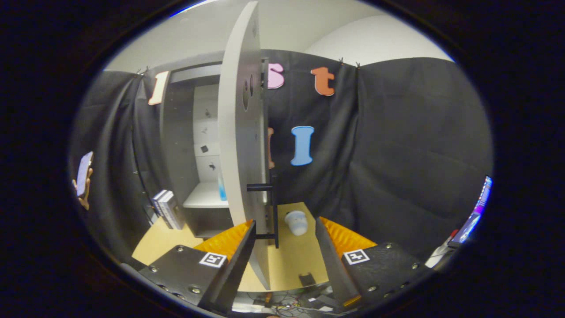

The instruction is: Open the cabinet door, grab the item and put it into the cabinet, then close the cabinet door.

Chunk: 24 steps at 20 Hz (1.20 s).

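Flanking grey cabinet door, claw spread

No readable words, brands or numbers: square black-and-white coded markers sit on each half of the claw, carrying no legible text.

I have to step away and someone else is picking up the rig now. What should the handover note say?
Claw: open, holding nothing, its fingers either side of the open cabinet door's edge and black bar handle.
Cabinet: door swung open toward the claw; a blue bottle stands on its shelf.
A small white cup-like item sits on the wooden table, just beyond the fingers, right of the door.
Done: door opened.
Left: if the white item is the one, grab it, place it in the cabinet, then close the door.
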Each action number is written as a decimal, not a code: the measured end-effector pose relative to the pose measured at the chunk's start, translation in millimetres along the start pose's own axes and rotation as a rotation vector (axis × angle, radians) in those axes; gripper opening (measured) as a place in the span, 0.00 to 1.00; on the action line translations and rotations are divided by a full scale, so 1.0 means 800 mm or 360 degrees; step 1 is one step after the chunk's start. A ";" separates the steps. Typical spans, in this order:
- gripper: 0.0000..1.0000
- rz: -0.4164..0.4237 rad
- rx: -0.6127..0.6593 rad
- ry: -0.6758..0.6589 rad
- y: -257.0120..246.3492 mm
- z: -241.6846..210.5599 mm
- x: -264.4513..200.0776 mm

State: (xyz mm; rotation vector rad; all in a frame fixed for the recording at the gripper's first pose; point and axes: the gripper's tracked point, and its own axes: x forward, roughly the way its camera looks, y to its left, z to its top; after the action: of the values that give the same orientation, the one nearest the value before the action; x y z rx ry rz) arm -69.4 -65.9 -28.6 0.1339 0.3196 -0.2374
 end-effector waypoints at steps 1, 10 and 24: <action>0.81 0.0066 0.0011 0.0006 0.015 -0.001 0.006; 0.82 0.0548 0.0066 0.0031 0.140 0.005 0.048; 0.87 0.0945 0.0000 0.0076 0.274 0.001 0.145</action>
State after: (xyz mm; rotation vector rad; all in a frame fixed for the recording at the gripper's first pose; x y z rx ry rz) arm 93.2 120.7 -45.4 0.2280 0.3140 0.3540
